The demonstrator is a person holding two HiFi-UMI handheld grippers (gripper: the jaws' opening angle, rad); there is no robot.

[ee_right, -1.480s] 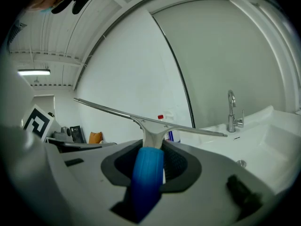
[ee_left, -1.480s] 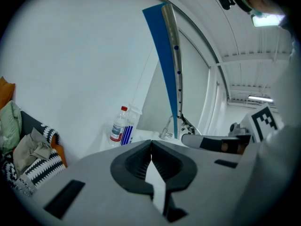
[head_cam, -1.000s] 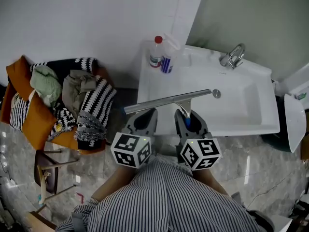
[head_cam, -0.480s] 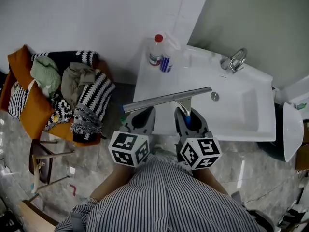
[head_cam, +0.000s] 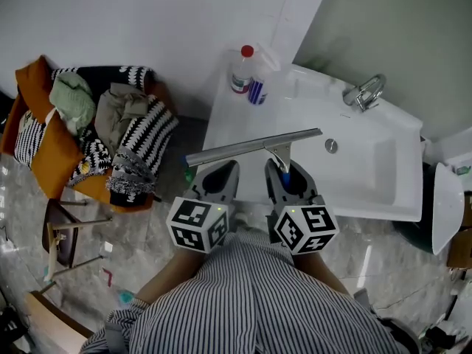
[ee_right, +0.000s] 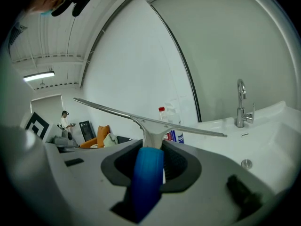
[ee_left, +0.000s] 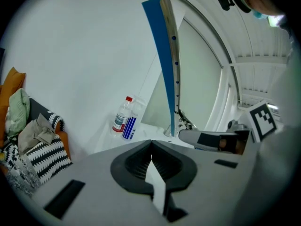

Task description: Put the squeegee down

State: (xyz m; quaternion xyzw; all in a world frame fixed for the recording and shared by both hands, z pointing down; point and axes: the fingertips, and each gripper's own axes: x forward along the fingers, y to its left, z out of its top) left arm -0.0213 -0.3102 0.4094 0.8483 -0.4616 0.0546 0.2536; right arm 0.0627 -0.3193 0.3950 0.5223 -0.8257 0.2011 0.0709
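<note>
Right gripper (head_cam: 286, 172): clamps the squeegee (head_cam: 254, 147) by its blue handle, blade level above the washbasin (head_cam: 369, 175) near edge; left gripper (head_cam: 218, 174) closed, empty; probably light, rigid, blade-heavy; handle grips best.

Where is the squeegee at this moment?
Head view, centre: the right gripper holds the squeegee by its blue handle, blade crossing the left edge of the sink.

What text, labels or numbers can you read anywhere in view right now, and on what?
No text is readable in any view.
Red-capped bottle: the label print is too small and blurred to read.
Spray bottle: blue stripes, no legible words.
Left marker cube and right marker cube: black-and-white square patterns, not words.
</note>
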